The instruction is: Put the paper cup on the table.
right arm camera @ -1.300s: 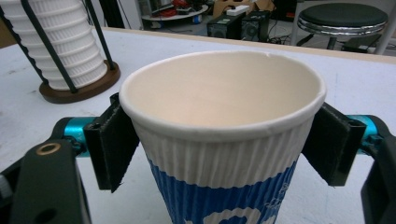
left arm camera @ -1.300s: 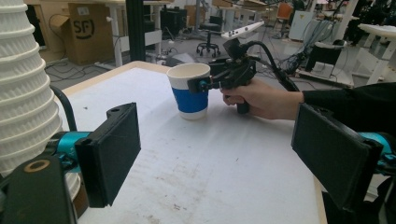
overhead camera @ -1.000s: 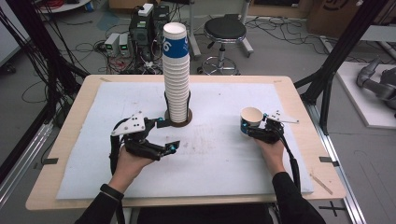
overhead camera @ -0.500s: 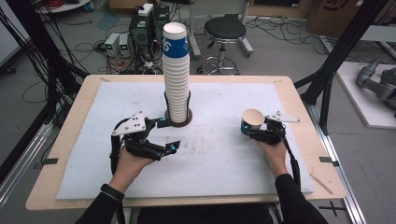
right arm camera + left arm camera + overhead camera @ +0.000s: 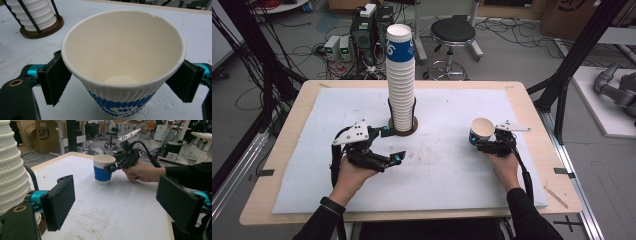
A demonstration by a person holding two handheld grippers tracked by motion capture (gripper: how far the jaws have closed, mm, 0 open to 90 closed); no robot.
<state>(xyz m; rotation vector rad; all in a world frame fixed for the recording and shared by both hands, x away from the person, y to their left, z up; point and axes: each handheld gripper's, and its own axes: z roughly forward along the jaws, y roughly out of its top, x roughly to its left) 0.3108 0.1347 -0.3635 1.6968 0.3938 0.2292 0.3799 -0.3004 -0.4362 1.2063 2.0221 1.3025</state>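
Paper cup [image 5: 122,67] stands upright on white mat [image 5: 452,175], still between right gripper [image 5: 486,144] jaws, just spread, pads clear. Left gripper [image 5: 389,145] spread, empty, beside cup stack [image 5: 401,85].

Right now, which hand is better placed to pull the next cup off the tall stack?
Probably the left: its gripper is open, empty, beside the cup stack. The right gripper has been opening around the single cup.

A white ribbed paper cup with a blue band [image 5: 481,132] stands upright and empty on the white table cover, at the right side of the table, well apart from the tall stack of matching white paper cups [image 5: 401,90] in its wire holder at the centre.
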